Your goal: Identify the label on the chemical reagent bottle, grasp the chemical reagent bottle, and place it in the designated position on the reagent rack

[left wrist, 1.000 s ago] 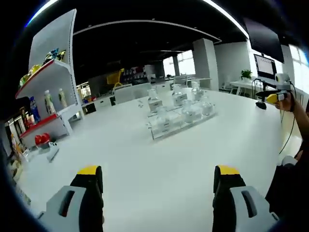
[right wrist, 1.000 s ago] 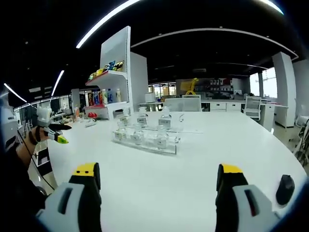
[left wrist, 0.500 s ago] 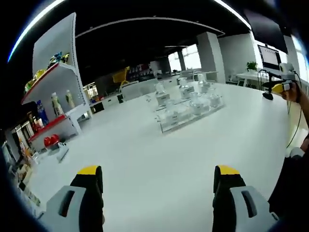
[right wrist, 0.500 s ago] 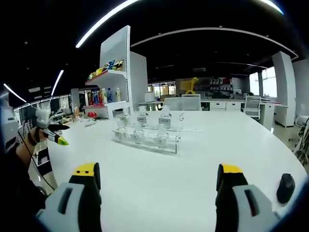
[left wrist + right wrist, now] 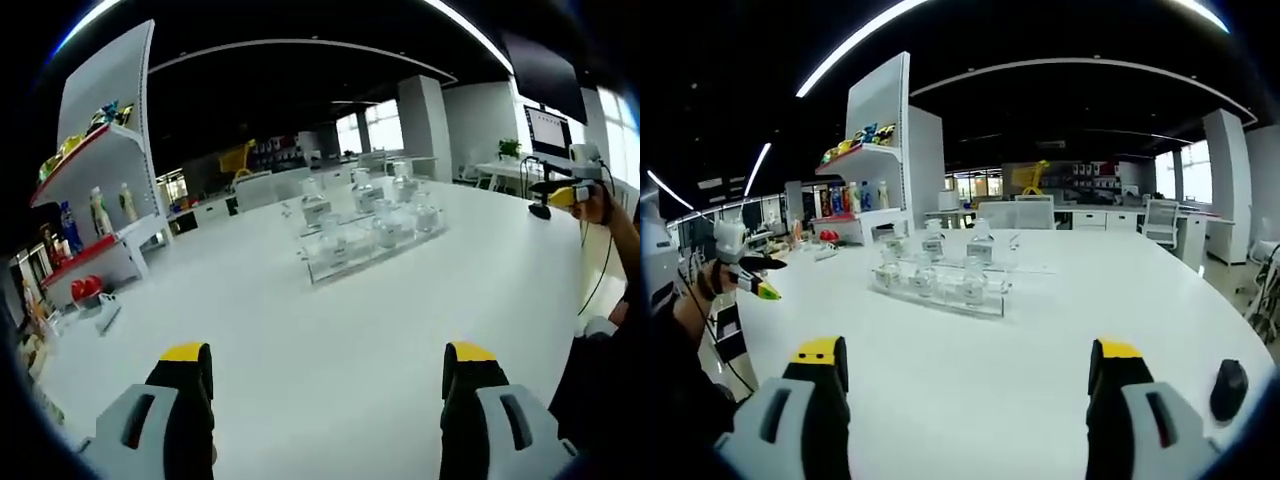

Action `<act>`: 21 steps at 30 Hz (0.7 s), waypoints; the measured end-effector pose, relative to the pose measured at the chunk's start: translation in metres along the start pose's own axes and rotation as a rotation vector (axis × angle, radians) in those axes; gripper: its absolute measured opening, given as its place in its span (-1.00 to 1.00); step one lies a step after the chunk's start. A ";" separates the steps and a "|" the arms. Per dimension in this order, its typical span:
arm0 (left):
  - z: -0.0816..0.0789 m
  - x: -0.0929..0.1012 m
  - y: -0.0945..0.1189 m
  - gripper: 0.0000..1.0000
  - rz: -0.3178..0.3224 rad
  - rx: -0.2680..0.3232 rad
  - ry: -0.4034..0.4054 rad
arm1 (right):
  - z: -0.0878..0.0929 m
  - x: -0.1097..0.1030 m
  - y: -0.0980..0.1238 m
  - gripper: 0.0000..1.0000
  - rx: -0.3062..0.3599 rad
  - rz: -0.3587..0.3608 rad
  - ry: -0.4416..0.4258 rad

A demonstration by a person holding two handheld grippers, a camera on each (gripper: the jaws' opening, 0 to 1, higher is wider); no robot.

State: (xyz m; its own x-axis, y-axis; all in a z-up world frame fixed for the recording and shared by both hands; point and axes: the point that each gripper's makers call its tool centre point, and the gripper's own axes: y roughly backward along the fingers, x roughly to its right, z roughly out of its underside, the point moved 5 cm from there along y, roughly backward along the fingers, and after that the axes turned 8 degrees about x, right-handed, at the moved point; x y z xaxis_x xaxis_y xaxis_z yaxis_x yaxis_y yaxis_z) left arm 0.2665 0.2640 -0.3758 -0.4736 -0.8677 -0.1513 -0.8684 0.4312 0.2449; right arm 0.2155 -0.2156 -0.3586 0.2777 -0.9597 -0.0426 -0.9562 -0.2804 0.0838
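table [image 5: 300, 330]: white, smooth, faintly glossy
reagent rack [image 5: 940, 297]: clear acrylic-looking plastic, shiny edges
reagent bottles [image 5: 360, 215]: clear glass or plastic, cannot tell which; pale paper-like labels
left gripper [image 5: 327, 400]: matt grey plastic jaws, yellow tips
right gripper [image 5: 965, 400]: same matt grey plastic, yellow tips
shelf unit [image 5: 885, 150]: white, matt panels

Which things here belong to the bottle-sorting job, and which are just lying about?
Job: reagent bottles, clear reagent rack, left gripper, right gripper.

Lying about: display shelf with drinks and snacks, black mouse, white table.
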 end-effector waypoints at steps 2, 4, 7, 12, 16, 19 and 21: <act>-0.001 0.001 0.000 0.90 0.006 0.010 0.000 | 0.002 0.000 0.000 0.93 -0.005 0.000 0.001; -0.001 0.002 0.001 0.90 0.011 0.010 0.008 | 0.003 0.000 0.000 0.93 -0.005 -0.002 -0.004; -0.001 0.004 0.001 0.90 0.015 0.009 0.005 | 0.002 0.000 0.000 0.93 -0.002 -0.002 -0.006; 0.000 0.006 0.000 0.90 0.019 0.004 0.000 | 0.002 0.000 0.001 0.93 0.000 -0.005 -0.004; 0.001 0.009 -0.001 0.90 0.033 -0.013 -0.017 | 0.003 0.002 0.003 0.93 -0.001 0.000 -0.005; 0.001 0.007 -0.001 0.90 0.026 -0.019 -0.028 | 0.002 0.003 0.003 0.92 0.006 0.003 -0.008; 0.000 0.006 0.000 0.90 0.021 -0.014 -0.029 | 0.002 0.003 0.003 0.92 0.008 0.003 -0.011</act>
State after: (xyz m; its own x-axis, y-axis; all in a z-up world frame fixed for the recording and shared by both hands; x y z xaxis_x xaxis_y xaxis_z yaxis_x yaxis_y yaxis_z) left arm 0.2636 0.2586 -0.3764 -0.4963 -0.8505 -0.1739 -0.8559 0.4459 0.2620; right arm 0.2129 -0.2195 -0.3609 0.2738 -0.9603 -0.0531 -0.9578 -0.2773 0.0763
